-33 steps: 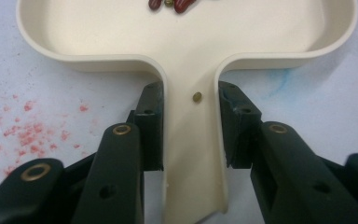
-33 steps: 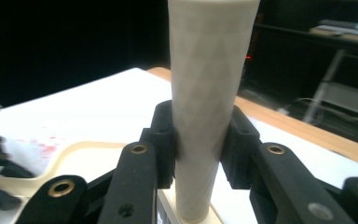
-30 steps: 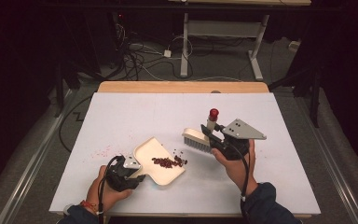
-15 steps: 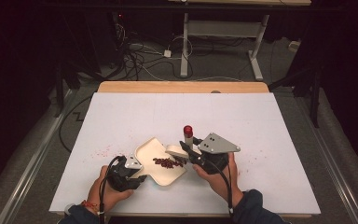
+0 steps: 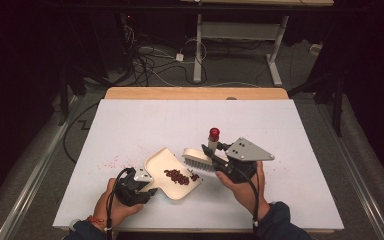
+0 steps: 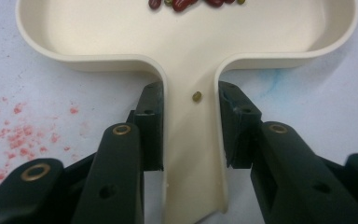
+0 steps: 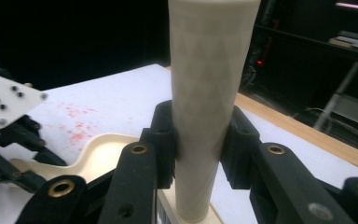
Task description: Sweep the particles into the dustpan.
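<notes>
The white tabletop (image 5: 260, 130) spans the middle of the high view, with faint red stains (image 5: 107, 162) at its lower left. Low and centre lies the cream dustpan (image 5: 167, 167), its handle clamped by the left claw (image 6: 189, 126). A cluster of red beans (image 5: 177, 176) sits in the pan's lower right part, and one small greenish bean (image 6: 196, 96) rests on the handle between the jaws. Just right of the pan, the right claw (image 7: 198, 142) grips the handle of the brush (image 5: 198, 160), whose bristles hover at the pan's right edge. The step appears to be sweeping beans into the pan; next, the brush likely must drag stray beans (image 5: 194, 176) at the pan's mouth inward while the pan is held steady.
</notes>
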`<move>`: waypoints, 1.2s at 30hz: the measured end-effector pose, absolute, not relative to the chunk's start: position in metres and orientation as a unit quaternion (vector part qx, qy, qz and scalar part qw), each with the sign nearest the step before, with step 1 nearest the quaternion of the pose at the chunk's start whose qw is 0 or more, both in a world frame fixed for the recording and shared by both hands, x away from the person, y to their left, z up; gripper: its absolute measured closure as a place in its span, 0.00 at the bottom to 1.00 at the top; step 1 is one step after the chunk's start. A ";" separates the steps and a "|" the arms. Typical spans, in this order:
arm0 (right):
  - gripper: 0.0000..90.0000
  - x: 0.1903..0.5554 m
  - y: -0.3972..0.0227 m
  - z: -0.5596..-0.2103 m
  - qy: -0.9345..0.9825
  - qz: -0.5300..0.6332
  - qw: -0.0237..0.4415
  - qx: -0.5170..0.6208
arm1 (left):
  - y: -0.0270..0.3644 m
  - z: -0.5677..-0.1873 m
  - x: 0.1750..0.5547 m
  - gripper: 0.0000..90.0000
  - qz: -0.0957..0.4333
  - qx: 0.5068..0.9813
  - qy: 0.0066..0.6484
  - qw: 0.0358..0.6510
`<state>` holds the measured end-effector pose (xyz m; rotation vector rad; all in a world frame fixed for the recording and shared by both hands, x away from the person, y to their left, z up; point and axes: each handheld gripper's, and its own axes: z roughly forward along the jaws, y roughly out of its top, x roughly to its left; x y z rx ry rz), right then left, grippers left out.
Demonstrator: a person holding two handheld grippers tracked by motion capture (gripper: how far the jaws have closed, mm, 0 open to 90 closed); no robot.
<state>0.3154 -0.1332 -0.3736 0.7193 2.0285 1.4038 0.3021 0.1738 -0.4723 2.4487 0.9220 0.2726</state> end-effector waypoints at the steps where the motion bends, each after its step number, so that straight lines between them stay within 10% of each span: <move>1: 0.78 0.315 -0.138 -0.372 0.757 0.522 0.282 0.274 | 0.174 -0.472 0.302 0.71 0.100 0.901 0.340 0.252; 36: 0.78 0.305 -0.147 -0.374 0.780 0.522 0.235 0.254 | 0.172 -0.473 0.302 0.71 0.101 0.901 0.337 0.252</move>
